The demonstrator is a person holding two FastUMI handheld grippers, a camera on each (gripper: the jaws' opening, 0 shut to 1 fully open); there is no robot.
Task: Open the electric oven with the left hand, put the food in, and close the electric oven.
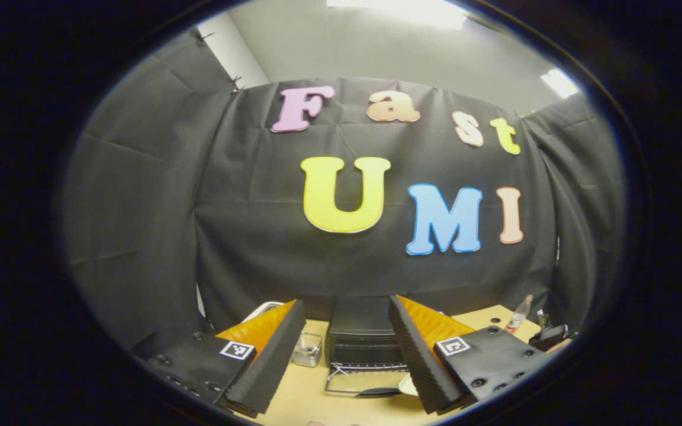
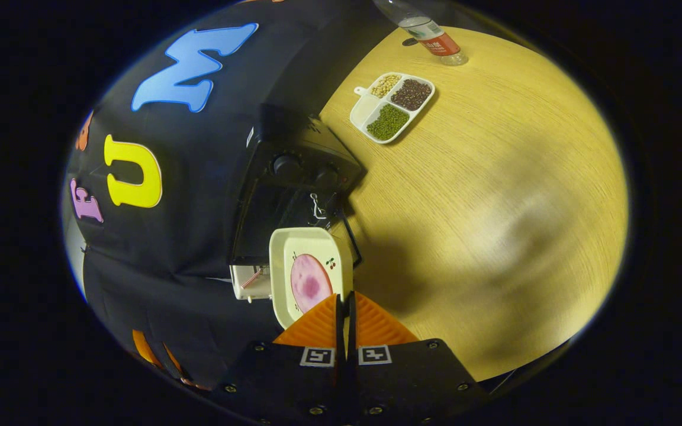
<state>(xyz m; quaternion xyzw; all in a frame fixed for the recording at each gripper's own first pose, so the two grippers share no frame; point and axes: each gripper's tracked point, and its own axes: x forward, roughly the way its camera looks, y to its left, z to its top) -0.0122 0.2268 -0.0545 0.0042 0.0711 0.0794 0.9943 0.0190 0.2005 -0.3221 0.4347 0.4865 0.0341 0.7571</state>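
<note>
In the left gripper view the black electric oven (image 1: 363,340) stands at the back of the wooden table, seen between my fingers. Its door (image 1: 366,383) is folded down flat toward me. My left gripper (image 1: 347,307) hovers open in front of it, holding nothing. My right gripper (image 2: 344,297) is shut on the rim of a white square plate (image 2: 293,248) that carries a round pink piece of food (image 2: 310,283). The plate hangs over the lowered door (image 2: 347,228), at the mouth of the oven (image 2: 293,171). A sliver of the plate (image 1: 407,384) shows beside my left gripper's finger.
A divided white dish of beans and grains (image 2: 393,106) and a plastic bottle (image 2: 430,35) sit on the wooden table (image 2: 495,207) beside the oven. A small clear container (image 1: 307,349) stands on the oven's other side. A dark device (image 1: 548,337) lies near the table edge.
</note>
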